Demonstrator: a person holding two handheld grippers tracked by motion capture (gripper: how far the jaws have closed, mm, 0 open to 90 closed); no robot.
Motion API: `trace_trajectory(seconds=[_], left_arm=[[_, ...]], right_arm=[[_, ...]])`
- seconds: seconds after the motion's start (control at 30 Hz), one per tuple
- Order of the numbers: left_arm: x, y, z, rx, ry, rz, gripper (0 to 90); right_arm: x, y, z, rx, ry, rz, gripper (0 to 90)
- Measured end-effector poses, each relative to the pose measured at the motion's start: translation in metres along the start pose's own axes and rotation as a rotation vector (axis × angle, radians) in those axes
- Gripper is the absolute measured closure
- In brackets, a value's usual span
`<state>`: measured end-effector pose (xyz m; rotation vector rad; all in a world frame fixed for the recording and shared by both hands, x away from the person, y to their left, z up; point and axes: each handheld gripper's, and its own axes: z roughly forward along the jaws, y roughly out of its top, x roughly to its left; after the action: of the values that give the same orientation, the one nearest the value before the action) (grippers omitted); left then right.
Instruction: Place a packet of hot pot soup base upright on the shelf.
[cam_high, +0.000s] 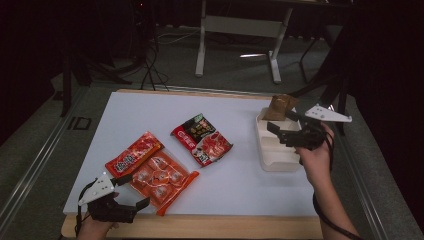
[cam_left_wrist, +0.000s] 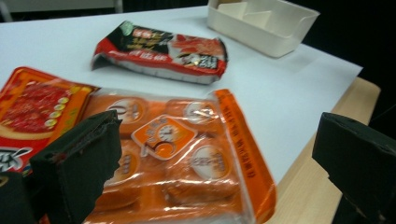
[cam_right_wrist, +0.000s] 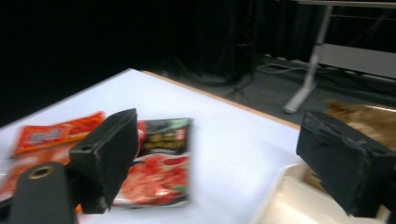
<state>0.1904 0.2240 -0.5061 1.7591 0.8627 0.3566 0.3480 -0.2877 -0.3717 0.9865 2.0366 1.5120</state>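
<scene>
High view: three snack packs (cam_high: 165, 160), one tray (cam_high: 276, 150), one brown bag (cam_high: 280, 107); both tongs (cam_high: 131, 192) open, empty

tray (cam_high: 272, 162): cream | brown packet (cam_high: 280, 107) | black-and-red packet (cam_high: 202, 139) | orange multipack (cam_high: 162, 181), clock print

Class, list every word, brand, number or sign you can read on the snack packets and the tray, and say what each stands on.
Nothing legible enough to quote.
Red-and-black packet: pale characters, blurred.
Clear orange packet: round seals and a clock-like emblem, print too small.
Red-orange packet: white characters, blurred.
White tray: no print.
</scene>
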Motion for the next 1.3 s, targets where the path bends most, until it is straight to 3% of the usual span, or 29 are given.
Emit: trace_trajectory(seconds=[0.03,0.07,0.17,0.37,0.43,0.63,0.67,0.87,0.9,1.0,1.3], left_arm=[[-0.001,0.001,0.001,0.003,-0.005,-0.003,1.4],[-0.003,0.001,0.002,0.008,-0.004,-0.009,1.4],[-0.004,0.001,0.008,0.044,-0.031,-0.018,1.4],[-0.004,0.005,0.011,0.057,-0.048,-0.046,1.4],[-0.003,0.006,0.012,0.073,-0.039,-0.048,1.4],[0.000,0.012,0.013,0.093,-0.029,-0.035,1.5],[0.001,0.013,0.014,0.099,-0.020,-0.035,1.5],[0.009,0.020,0.022,0.104,-0.031,-0.045,1.5],[0.010,0.022,0.024,0.104,-0.034,-0.046,1.5],[0.013,0.026,0.029,0.111,-0.038,-0.047,1.9],[0.018,0.037,0.049,0.113,-0.044,-0.067,5.1]], right_arm=[[0.009,-0.007,-0.004,-0.011,0.025,0.020,11.3],[0.009,-0.007,-0.004,-0.011,0.025,0.020,11.3],[0.027,-0.020,-0.007,-0.006,0.046,0.010,11.1],[0.045,-0.037,-0.009,0.006,0.054,-0.008,13.7],[0.049,-0.040,-0.010,0.023,0.038,-0.031,13.9],[0.062,-0.055,-0.016,0.038,0.070,-0.031,16.2],[0.067,-0.059,-0.019,0.037,0.048,-0.064,16.2],[0.074,-0.068,-0.025,0.037,0.047,-0.074,15.6],[0.078,-0.071,-0.028,0.024,0.047,-0.098,15.5],[0.081,-0.073,-0.031,0.017,0.045,-0.109,14.7],[0.085,-0.082,-0.042,0.013,0.067,-0.081,12.9]])
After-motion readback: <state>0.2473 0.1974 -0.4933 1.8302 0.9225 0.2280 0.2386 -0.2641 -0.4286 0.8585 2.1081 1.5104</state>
